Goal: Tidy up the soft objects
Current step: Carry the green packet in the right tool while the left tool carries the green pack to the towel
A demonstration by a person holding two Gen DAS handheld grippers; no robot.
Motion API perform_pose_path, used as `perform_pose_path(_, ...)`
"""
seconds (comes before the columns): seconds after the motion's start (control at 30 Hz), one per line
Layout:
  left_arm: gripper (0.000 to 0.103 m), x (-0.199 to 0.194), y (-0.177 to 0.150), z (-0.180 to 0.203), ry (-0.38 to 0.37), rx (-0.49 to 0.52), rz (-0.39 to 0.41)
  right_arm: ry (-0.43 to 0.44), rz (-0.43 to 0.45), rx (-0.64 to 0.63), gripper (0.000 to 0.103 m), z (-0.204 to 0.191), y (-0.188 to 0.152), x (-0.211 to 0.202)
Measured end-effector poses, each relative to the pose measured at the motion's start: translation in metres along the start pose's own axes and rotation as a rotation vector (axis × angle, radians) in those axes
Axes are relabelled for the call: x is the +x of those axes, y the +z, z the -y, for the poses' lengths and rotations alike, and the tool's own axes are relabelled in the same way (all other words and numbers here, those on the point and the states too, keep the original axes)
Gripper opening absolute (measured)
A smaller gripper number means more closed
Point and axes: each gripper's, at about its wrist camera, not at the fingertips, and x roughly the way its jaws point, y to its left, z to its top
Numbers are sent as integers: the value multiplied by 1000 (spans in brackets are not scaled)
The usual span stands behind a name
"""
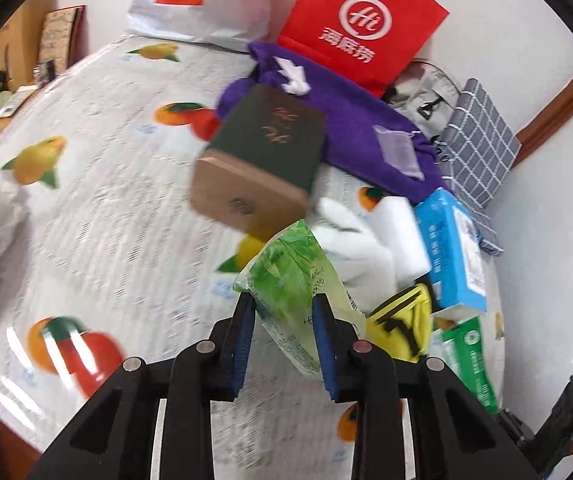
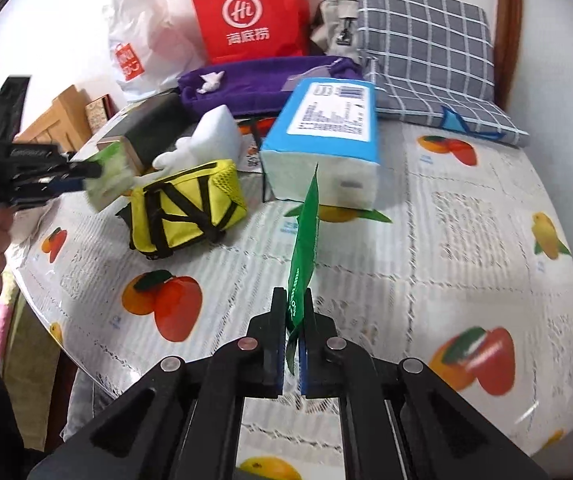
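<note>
Above the fruit-printed plastic tablecloth (image 2: 466,208), the left gripper (image 1: 282,320) pinches a pale green soft plastic tissue pack (image 1: 298,280) between its 2 blue pads, carried clear of the surface. The right gripper (image 2: 295,320) is pressed onto the lower edge of a thin dark green foil sachet (image 2: 304,236), which stands edge-on and upright above the cloth. Nearby sit a yellow mesh pouch with black straps (image 2: 190,208), a blue-and-white wrapped tissue brick (image 2: 326,132), a white plush toy (image 2: 210,132) and a purple towel (image 2: 262,80).

The sachet is held only by a narrow strip, so it could likely slip or flop sideways if swung. The squashy pack may slide out if the pads loosen, and it hangs near the pouch.
</note>
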Motion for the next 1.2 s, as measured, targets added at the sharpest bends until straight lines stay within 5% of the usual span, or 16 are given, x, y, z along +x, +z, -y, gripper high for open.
perform_pose_path(0.43,28,-36,-1,-15,14,2,44,-15,79,41,5,-1,10,-38)
perform_pose_path(0.97,28,-62,38,9,22,81,114,-14,168,63,5,-3,75,-55)
perform_pose_path(1.2,28,-58,62,24,53,191,101,-8,182,27,5,-11,104,-50)
